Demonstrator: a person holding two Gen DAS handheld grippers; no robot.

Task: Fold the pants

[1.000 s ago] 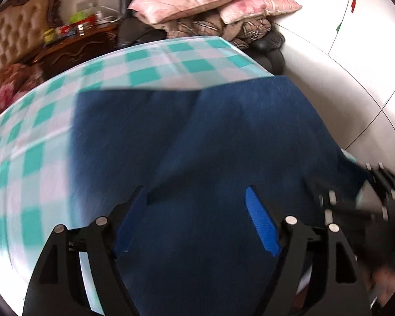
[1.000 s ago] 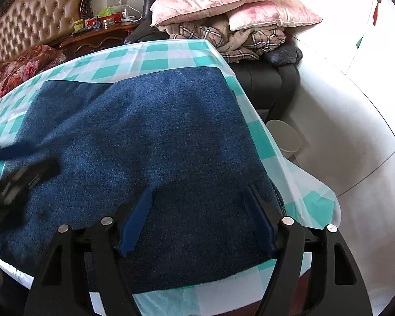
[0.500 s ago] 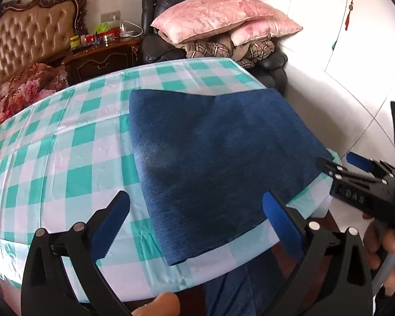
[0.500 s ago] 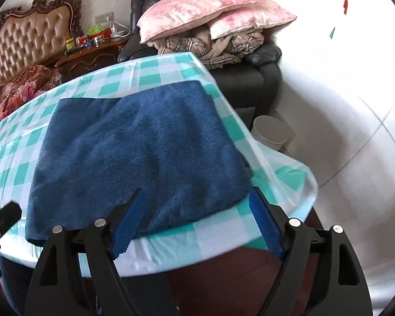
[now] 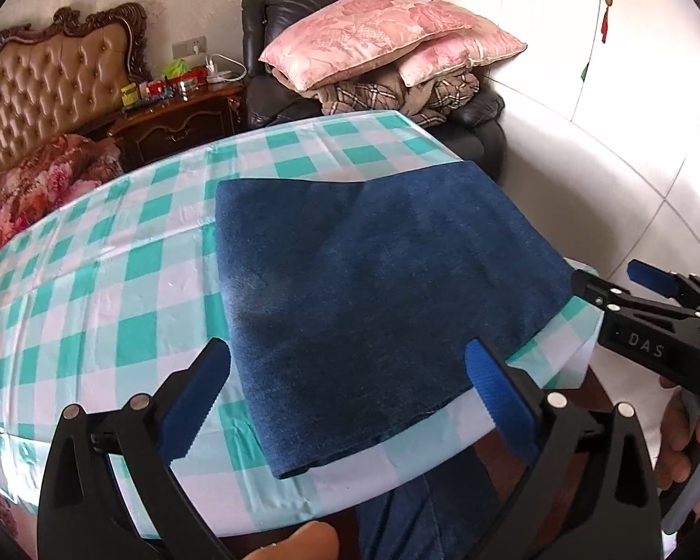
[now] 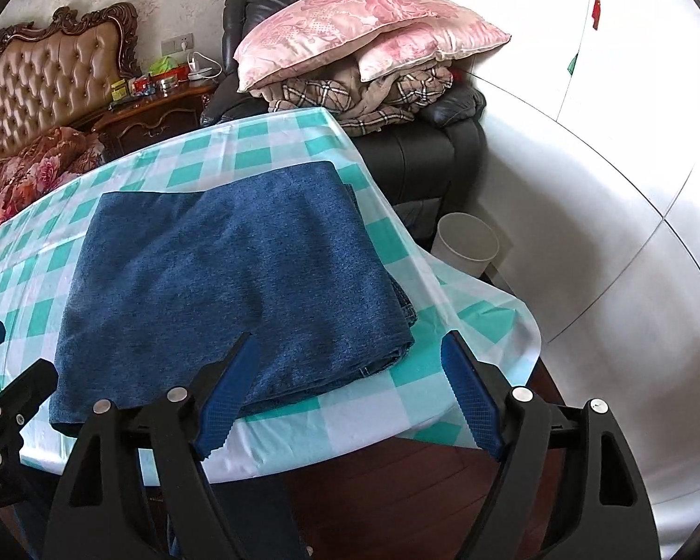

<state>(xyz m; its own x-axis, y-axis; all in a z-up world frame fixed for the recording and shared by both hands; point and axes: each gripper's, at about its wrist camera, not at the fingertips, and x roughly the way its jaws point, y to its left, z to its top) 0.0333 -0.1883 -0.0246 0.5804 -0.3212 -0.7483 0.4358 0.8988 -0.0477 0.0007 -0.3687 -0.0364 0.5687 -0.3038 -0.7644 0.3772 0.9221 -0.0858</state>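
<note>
Comparing this moment with a second ago, we find both claws pulled back from the pants (image 5: 378,298). Then, each hovered low over the blue cloth, which filled the view; now both sit off the near edge of the table (image 5: 93,280), clear of the fabric. The left claw (image 5: 350,401) stands with its jaws spread wide and nothing between them. The right claw (image 6: 345,401) is likewise spread and empty.

The pants lie as a flat, squared bundle on the checked cloth, toward the table's right near corner. We judge the fold complete, or nearly so, and the withdrawal a release after the last smoothing.

The right wrist view shows what the left cannot: the bundle's right edge, where several stacked layers are visible and the lower ones peep out slightly beyond the top layer. It also shows a white bin (image 6: 466,242) on the floor beyond the table corner.

The left wrist view shows the bare stretch of table to the left of the pants, the bundle's clean left edge, and the right claw (image 5: 630,287) from the side, held just off the table's corner.
</note>
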